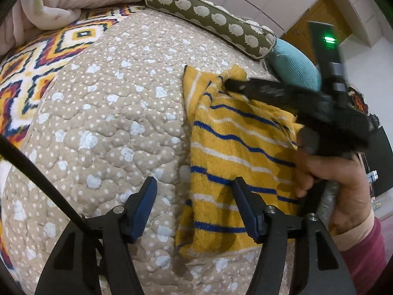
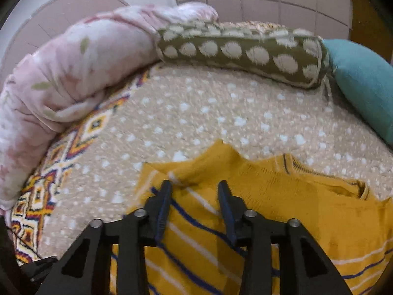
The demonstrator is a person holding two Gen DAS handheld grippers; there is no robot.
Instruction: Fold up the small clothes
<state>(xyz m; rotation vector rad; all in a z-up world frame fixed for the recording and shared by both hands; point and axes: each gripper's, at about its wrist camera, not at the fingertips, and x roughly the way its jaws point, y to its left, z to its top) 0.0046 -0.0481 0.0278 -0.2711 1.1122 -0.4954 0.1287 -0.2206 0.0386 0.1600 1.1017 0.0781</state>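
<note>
Progress: the yellow striped garment [image 1: 235, 152] lies partly folded on the dotted beige quilt [image 1: 110, 113]; in my judgement, folds remain.
Left gripper [image 1: 194, 206]: released, jaws apart; the garment's left edge lies between its fingertips, ungripped.
Right gripper [image 2: 194, 196]: jaws parted over the garment's upper left fold, apparently not pinching it.
Garment position: near the quilt's right side, below the olive bolster [image 1: 211, 17].

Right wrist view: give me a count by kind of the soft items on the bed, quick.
Striped yellow garment: 1
Pillows, olive bolster and teal cushion: 2
Pink blanket: 1
Covers, beige quilt and patterned sheet: 2
Total: 6
</note>
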